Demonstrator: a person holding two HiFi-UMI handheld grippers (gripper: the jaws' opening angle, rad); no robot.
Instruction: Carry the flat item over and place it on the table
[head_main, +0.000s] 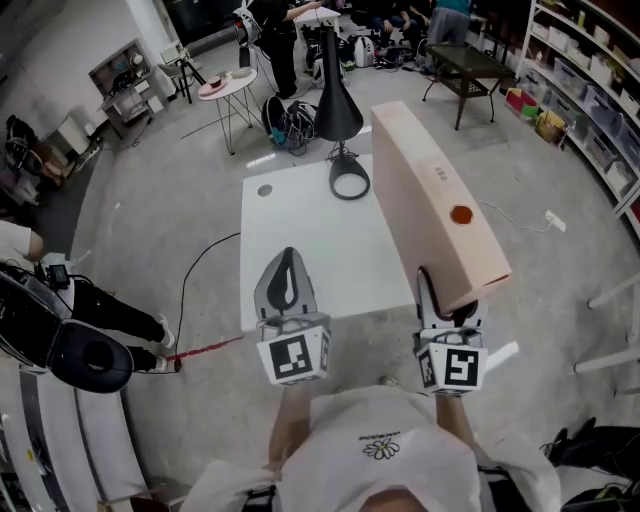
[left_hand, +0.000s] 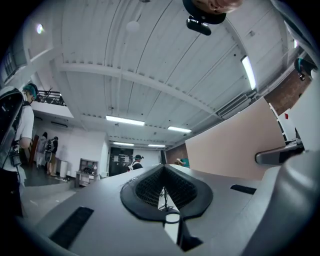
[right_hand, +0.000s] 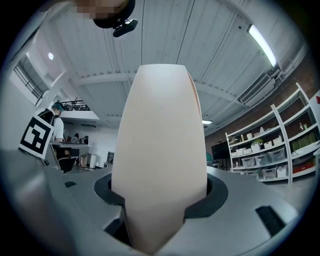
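So closest in, the right gripper (head_main: 440, 300) is clamped on the near end of the box (head_main: 435, 200), which hangs tilted in the air over the table's (head_main: 300, 240) right edge. The left gripper (head_main: 288, 258) is closed on nothing. If it were me I'd lower it slow, broad side down, well short of the black lamp (head_main: 336, 110) at the far end, maybe steadying with the left. The right gripper view shows the box edge wedged between the jaws, and the head view is what shows where the table sits.
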